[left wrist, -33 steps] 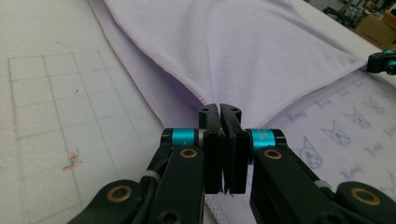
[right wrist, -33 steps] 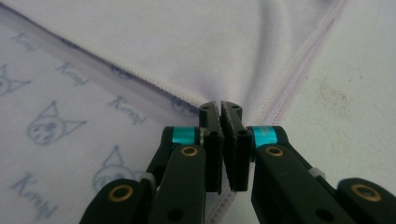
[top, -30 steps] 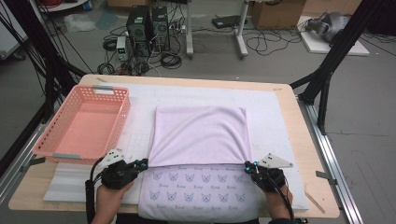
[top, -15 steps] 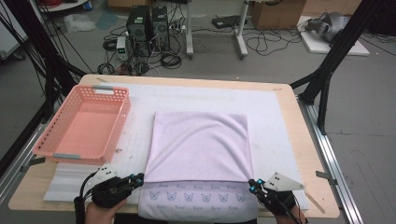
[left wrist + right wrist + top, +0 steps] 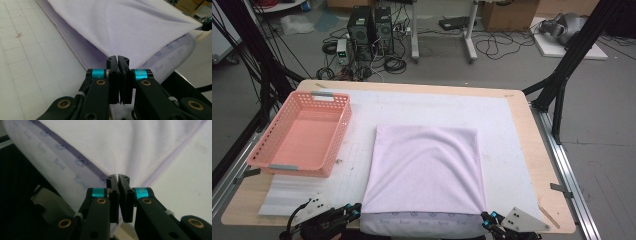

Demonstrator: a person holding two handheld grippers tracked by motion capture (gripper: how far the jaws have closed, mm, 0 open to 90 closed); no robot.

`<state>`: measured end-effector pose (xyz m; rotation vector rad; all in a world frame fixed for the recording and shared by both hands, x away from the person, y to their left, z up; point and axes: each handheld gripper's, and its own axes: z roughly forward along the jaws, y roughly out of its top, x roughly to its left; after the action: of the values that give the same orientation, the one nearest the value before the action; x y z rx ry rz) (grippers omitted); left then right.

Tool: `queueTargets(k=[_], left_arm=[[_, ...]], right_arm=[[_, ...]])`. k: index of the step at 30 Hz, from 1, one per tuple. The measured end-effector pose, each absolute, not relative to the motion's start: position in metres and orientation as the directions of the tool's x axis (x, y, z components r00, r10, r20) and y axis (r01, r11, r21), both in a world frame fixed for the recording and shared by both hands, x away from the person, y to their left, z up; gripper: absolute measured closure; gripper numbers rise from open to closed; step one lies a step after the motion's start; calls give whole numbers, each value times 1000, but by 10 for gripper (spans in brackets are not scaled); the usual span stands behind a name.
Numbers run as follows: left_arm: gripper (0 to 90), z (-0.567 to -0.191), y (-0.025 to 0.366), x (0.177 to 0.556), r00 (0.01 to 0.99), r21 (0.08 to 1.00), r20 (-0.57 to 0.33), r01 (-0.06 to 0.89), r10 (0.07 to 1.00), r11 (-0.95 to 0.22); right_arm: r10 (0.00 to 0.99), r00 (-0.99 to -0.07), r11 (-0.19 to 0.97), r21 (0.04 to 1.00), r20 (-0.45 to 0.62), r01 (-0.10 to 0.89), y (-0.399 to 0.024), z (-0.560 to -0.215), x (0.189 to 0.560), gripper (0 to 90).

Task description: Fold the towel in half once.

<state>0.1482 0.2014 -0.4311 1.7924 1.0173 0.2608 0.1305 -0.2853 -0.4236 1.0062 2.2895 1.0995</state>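
Both grippers, left (image 5: pixel 353 212) & right (image 5: pixel 486 218), have fingers clamped shut on the near corners of the lilac towel (image 5: pixel 424 167), stretched taut on the counter (image 5: pixel 532 125) w/ its printed edge overhanging, prob. to fold it straight.

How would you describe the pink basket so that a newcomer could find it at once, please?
Start at the wooden table and its white mat. On the mat's left edge sits the basket, beside the lilac towel. It is the one rigid thing there: pink, with slotted walls.
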Motion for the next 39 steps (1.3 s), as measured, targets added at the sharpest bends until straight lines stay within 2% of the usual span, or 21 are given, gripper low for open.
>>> queueTargets(k=[5, 6, 7, 8, 11, 14, 20, 25, 29, 31, 33, 35, 37, 38, 39], left_arm=[[858, -435, 204, 144, 634, 829, -293, 542, 716, -141], [784, -437, 204, 147, 621, 828, -307, 548, 721, -119], [624, -437, 204, 149, 614, 826, -312, 553, 725, -112], [536, -438, 206, 154, 599, 827, -328, 556, 730, -84], [477, -435, 208, 163, 594, 845, -307, 530, 744, -74], [468, -434, 209, 173, 581, 847, -310, 529, 753, -59], [469, -435, 206, 196, 573, 843, -307, 534, 760, -62], [469, -437, 202, 215, 584, 845, -299, 530, 755, -75], [457, -438, 202, 233, 580, 846, -297, 528, 759, -72], [449, -438, 203, 241, 580, 847, -295, 527, 759, -74], [448, -438, 203, 249, 576, 846, -297, 528, 762, -70], [448, -438, 203, 258, 576, 845, -298, 530, 761, -71], [445, -438, 202, 264, 576, 845, -297, 529, 762, -70], [444, -439, 200, 269, 578, 844, -298, 532, 760, -74], [439, -439, 200, 272, 579, 842, -293, 533, 760, -81]], right_arm=[[742, -669, 438, 780, -33, 447, -286, -425, 121, 863], [743, -668, 439, 777, -33, 450, -286, -426, 121, 833], [754, -656, 424, 781, -24, 459, -287, -427, 123, 713], [763, -646, 410, 785, -16, 465, -288, -427, 125, 640], [809, -587, 316, 819, 32, 479, -295, -424, 134, 593], [840, -542, 281, 832, 29, 479, -299, -423, 149, 612], [875, -484, 268, 817, 16, 511, -293, -430, 192, 741], [895, -447, 272, 791, 1, 547, -283, -441, 232, 739], [889, -458, 291, 778, -4, 558, -273, -448, 255, 747], [884, -467, 323, 760, -28, 564, -269, -448, 261, 842], [879, -474, 353, 740, -53, 572, -272, -444, 264, 874], [875, -473, 390, 727, -102, 566, -278, -440, 264, 876], [883, -467, 350, 723, -43, 596, -289, -438, 263, 871], [878, -479, 341, 714, -10, 611, -291, -438, 265, 851], [865, -501, 353, 716, -5, 603, -292, -439, 264, 777]])
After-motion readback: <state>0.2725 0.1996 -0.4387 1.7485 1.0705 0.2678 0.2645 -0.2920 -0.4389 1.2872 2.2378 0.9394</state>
